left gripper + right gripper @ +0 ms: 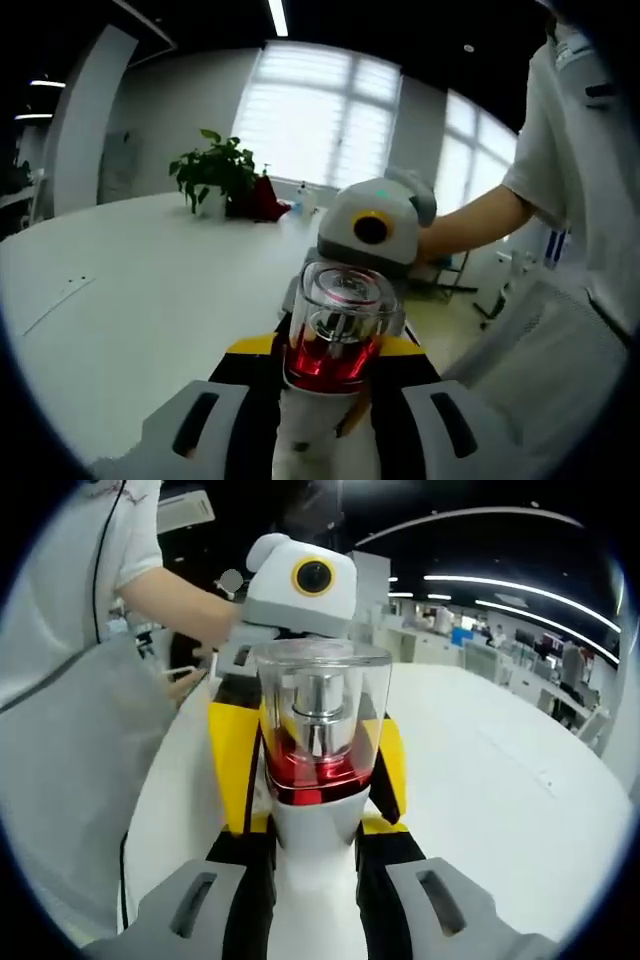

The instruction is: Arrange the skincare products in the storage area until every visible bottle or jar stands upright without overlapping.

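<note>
A skincare bottle (335, 330) with a clear cap, a red collar and a white body stands up between my left gripper's (320, 405) jaws, which are shut on its body. Facing it from behind, my right gripper's yellow fingers (250, 346) flank the same bottle. In the right gripper view the bottle (320, 730) rises between my right gripper's (315, 880) jaws, shut on its white body. My left gripper's yellow fingers (232, 765) hug it from the far side. The bottle's base is hidden.
A large white table (130, 280) spreads to the left, with a potted plant (212, 175) and a red object (262, 198) at its far edge. A person in a white shirt (70, 780) stands close beside the table (500, 780).
</note>
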A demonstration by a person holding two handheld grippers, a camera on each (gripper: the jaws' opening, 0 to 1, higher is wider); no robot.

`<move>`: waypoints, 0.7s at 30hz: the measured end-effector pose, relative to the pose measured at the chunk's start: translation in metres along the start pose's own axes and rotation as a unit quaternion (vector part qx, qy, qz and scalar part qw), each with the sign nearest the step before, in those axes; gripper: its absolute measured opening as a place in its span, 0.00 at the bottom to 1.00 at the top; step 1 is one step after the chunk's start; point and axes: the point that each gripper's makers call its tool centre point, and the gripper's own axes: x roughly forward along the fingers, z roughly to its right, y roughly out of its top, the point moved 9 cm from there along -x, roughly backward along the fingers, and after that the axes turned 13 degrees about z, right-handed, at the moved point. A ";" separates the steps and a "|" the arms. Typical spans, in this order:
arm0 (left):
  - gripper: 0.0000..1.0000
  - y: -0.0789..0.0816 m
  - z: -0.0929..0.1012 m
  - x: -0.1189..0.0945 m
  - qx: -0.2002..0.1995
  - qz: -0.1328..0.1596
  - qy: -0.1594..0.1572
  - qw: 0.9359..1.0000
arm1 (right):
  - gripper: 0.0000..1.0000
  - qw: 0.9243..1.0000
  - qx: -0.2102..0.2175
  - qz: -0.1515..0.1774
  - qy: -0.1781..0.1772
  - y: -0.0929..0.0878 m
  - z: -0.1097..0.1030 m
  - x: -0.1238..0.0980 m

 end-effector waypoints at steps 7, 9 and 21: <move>0.28 0.001 -0.014 -0.002 0.004 0.002 -0.001 1.000 | 0.29 1.000 0.002 0.004 -0.011 -0.001 0.016 0.003; 0.28 0.001 -0.017 -0.004 0.007 0.001 -0.003 1.000 | 0.29 1.000 0.003 0.005 -0.014 -0.001 0.018 0.004; 0.28 0.002 -0.022 -0.003 0.010 -0.005 -0.008 1.000 | 0.29 1.000 0.006 0.008 -0.027 -0.001 0.028 0.005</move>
